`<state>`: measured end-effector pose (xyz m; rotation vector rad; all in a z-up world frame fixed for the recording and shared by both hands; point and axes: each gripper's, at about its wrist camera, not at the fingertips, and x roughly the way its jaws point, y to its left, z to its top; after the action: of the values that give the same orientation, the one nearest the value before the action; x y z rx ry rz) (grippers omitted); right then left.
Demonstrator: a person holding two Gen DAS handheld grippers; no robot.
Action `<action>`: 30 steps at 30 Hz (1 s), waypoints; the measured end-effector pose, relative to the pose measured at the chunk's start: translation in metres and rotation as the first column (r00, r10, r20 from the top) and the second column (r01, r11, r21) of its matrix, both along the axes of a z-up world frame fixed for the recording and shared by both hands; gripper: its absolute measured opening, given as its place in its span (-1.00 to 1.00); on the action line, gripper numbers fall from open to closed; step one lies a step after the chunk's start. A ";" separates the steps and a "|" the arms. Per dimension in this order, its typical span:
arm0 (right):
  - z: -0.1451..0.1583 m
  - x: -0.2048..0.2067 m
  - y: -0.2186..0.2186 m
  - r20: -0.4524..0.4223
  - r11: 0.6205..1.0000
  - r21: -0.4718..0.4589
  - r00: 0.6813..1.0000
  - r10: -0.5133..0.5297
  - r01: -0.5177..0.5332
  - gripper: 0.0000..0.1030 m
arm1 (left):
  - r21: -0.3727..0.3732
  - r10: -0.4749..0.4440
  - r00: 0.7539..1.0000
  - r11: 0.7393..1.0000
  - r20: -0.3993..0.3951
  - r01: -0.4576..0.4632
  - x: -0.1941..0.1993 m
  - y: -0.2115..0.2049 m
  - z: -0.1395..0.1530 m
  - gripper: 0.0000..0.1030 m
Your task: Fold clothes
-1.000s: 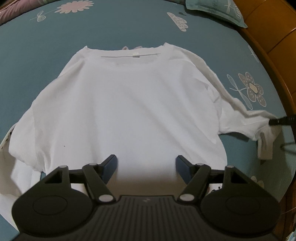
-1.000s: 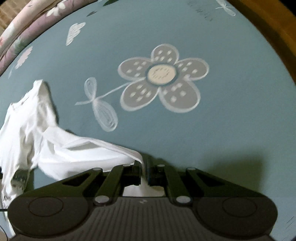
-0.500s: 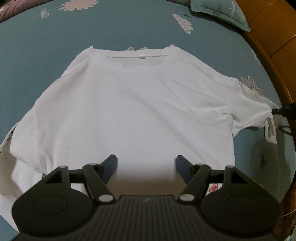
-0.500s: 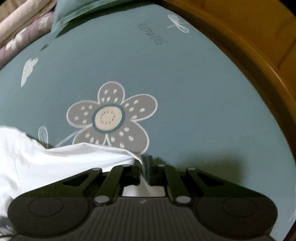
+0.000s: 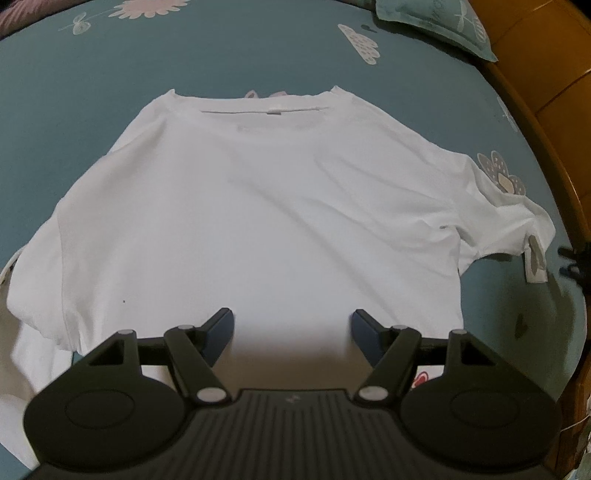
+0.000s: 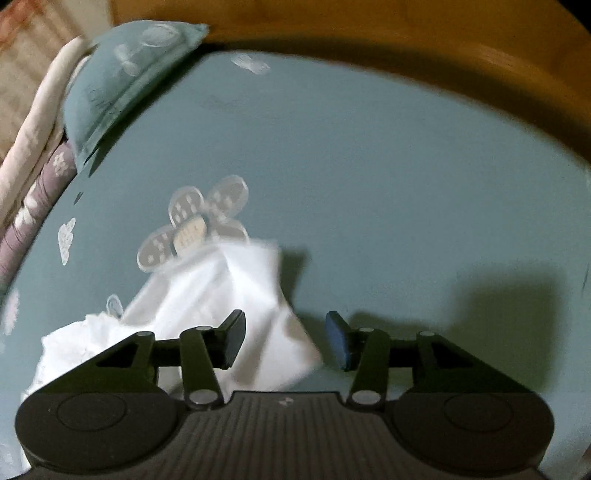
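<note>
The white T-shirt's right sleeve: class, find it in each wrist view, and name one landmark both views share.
Left wrist view: sleeve at right edge, spread over the sheet.
Right wrist view: sleeve lower centre-left, crumpled ahead of the open right tongs.
Shared landmark: grey flower print, partly under the sleeve.

T-shirt [image 5: 258, 221] lies flat on bed [image 5: 55, 110], collar at far end. Pillow [image 5: 436, 22] behind it, far right. Headboard [image 5: 546, 110] along right.

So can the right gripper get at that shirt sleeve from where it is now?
Probably yes. The right gripper is open, and the sleeve of the white T-shirt lies loose on the bedsheet just ahead, partly between its fingers, with nothing covering it.
</note>
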<state>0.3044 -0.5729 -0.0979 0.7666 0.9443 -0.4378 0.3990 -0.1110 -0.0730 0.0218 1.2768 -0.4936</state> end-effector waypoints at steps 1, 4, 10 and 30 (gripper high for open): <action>-0.009 -0.007 -0.001 -0.002 0.999 0.042 1.000 -0.022 0.022 0.04 | 0.003 -0.001 1.000 1.000 -0.001 0.001 0.001 -0.001 0.000 0.38; -0.028 -0.026 -0.001 0.034 0.987 0.132 0.995 -0.096 0.091 0.04 | 0.007 0.001 1.000 1.000 -0.006 0.000 0.001 -0.003 -0.001 0.38; -0.047 -0.031 -0.007 0.208 0.975 0.188 0.966 -0.155 0.116 0.04 | 0.015 -0.006 1.000 1.000 -0.011 0.006 0.002 -0.008 -0.004 0.39; -0.066 -0.035 -0.012 0.250 0.939 0.302 0.937 -0.245 0.164 -0.87 | 0.044 -0.051 0.999 0.998 -0.003 0.051 -0.004 -0.021 -0.004 0.46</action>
<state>0.2695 -0.5847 -0.1640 1.1606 0.6619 -0.3682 0.3946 -0.1316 -0.0774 0.0913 1.2915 -0.5089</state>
